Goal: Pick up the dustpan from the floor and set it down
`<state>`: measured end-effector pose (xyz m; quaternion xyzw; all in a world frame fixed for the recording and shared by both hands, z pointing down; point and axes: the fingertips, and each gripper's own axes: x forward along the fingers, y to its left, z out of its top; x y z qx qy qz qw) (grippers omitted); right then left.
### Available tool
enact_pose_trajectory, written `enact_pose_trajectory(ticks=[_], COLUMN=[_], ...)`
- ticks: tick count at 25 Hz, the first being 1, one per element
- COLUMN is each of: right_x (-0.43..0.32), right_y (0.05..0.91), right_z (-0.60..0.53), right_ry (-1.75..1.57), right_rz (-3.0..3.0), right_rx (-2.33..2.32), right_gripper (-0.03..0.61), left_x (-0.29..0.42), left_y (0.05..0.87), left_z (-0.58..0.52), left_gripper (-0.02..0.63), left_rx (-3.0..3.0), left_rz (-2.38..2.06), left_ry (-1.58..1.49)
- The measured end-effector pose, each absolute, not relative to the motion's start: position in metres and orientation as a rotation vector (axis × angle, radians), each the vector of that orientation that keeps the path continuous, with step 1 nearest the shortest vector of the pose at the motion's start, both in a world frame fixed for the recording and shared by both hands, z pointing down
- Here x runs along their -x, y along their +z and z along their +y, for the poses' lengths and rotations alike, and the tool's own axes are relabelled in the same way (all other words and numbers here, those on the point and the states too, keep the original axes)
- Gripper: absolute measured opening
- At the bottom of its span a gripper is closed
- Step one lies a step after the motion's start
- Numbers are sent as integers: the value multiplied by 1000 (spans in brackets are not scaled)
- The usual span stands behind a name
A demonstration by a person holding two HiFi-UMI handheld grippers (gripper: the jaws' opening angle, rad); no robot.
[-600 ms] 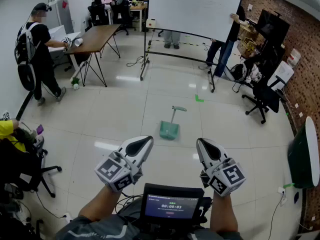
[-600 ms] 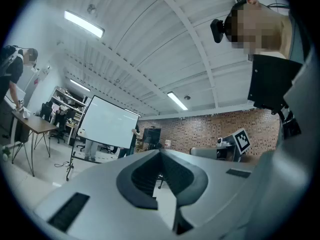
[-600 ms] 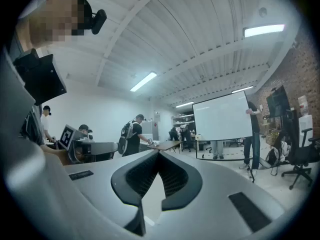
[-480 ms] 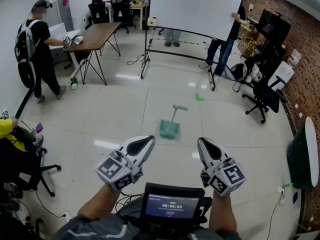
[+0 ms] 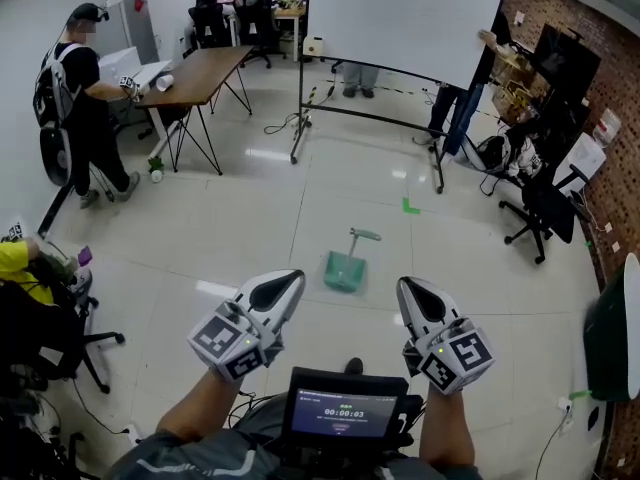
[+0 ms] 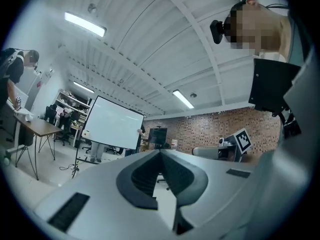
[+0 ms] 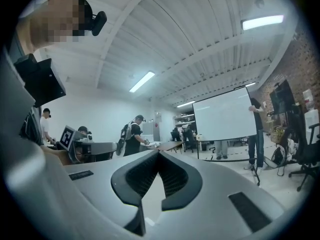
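The left gripper (image 5: 288, 288), a white two-jaw tool with dark ribbed pads and a marker cube, is held level and low in the head view; in the left gripper view its jaws are seen pressed together at the tips, with nothing clamped between them; the right gripper (image 5: 413, 294), of the same build, is likewise held level, and its jaws are closed tip to tip on nothing. Both are carried side by side above a small black screen (image 5: 344, 414) mounted at the person's chest.

The green plastic dustpan (image 5: 342, 270), with its long handle raised and leaning away, is located on the pale glossy tiled floor (image 5: 230, 238), ahead of the grippers and between them, well apart from both; it is touched by neither. A green tape mark (image 5: 411, 206) is seen on the floor beyond it. Further off, a large white board on a wheeled black frame (image 5: 400, 18) is stood across the room; a brown-topped table (image 5: 200, 73) is placed at the left, with a person in dark clothing with a backpack (image 5: 80, 98) at its near end; a black office chair (image 5: 540, 213) is set at the right, near the red brick wall (image 5: 600, 68).
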<state>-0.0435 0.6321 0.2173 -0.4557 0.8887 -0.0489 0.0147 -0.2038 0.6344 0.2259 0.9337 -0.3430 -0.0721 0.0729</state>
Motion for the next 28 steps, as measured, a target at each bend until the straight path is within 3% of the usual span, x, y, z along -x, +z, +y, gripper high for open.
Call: enact_pose_trajectory(ticks=[16,22,28], right_x=[-131,-112,-55], right_y=[208,217,221], right_z=[376,301,219], right_ry=[-208,-198,-199], right_rz=[2867,2875,2834], right_rx=[1164,1176,1278], right_gripper=[15,15,15], left_x=[40,47,105], left_y=[195,204,216], left_z=[389,312,222], left_gripper=[23,23,23], left_rx=[-2777,-2802,-2824], left_rz=[-1289,-1206,-1106], left_ry=[-141,-173,-164])
